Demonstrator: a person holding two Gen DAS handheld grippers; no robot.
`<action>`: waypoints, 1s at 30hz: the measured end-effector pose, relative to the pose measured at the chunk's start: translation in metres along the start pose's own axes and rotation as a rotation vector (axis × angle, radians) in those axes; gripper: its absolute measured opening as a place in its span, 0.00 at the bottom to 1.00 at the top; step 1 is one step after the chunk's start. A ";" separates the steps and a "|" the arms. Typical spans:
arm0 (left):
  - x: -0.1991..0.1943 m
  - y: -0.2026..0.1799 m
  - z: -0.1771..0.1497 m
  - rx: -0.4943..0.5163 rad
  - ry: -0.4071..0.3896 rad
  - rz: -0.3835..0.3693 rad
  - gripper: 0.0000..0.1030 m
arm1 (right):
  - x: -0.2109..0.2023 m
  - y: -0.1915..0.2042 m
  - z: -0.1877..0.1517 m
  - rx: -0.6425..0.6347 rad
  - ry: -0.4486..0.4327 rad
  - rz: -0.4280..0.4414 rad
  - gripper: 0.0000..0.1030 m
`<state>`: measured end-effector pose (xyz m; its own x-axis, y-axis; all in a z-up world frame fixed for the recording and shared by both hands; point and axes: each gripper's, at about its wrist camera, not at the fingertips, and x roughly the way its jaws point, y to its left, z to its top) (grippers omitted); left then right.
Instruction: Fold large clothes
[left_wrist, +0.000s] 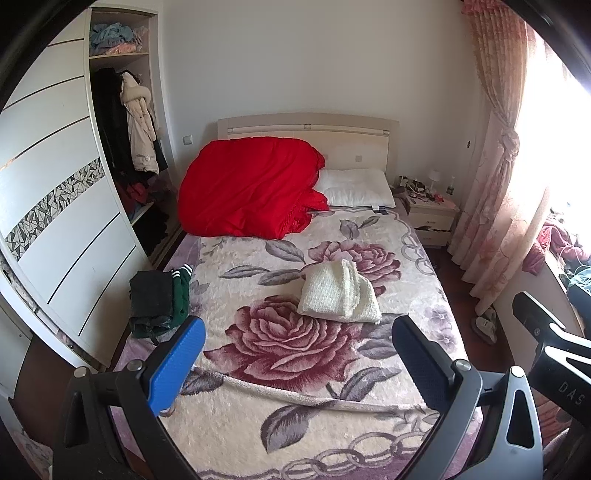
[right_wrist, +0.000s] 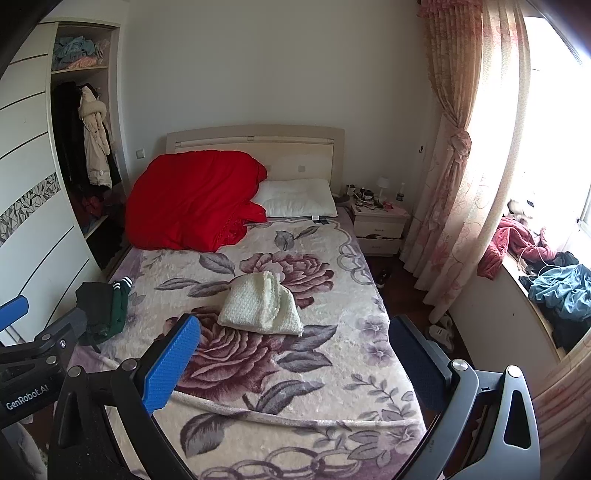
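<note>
A folded cream knit garment (left_wrist: 338, 293) lies in the middle of the bed (left_wrist: 317, 435); it also shows in the right wrist view (right_wrist: 260, 304). A pile of folded dark and green clothes (left_wrist: 159, 301) sits at the bed's left edge, also seen in the right wrist view (right_wrist: 105, 304). My left gripper (left_wrist: 297, 360) is open and empty, held above the foot of the bed, well short of the cream garment. My right gripper (right_wrist: 295, 356) is open and empty, beside the left one at the foot of the bed.
A red quilt (left_wrist: 247, 188) and a white pillow (left_wrist: 356, 188) lie at the headboard. An open wardrobe (left_wrist: 125, 147) stands left. A cluttered nightstand (left_wrist: 430, 214), a curtain (right_wrist: 454, 184) and a window ledge with clothes (right_wrist: 554, 291) are right. Slippers (right_wrist: 441, 332) lie on the floor.
</note>
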<state>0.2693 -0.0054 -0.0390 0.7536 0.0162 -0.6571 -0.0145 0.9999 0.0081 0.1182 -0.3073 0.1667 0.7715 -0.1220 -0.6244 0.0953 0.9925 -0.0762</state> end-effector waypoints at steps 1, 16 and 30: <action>0.000 0.000 0.000 0.002 -0.001 0.001 1.00 | -0.001 0.000 0.002 0.000 -0.003 -0.002 1.00; -0.001 0.001 0.000 0.008 0.001 0.013 1.00 | -0.008 0.002 -0.011 0.002 -0.002 -0.013 1.00; -0.001 0.002 -0.001 0.008 0.000 0.011 1.00 | -0.010 0.005 -0.016 0.001 -0.007 -0.014 1.00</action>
<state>0.2679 -0.0031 -0.0393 0.7536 0.0269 -0.6568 -0.0172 0.9996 0.0212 0.1006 -0.3009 0.1600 0.7744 -0.1362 -0.6179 0.1066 0.9907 -0.0847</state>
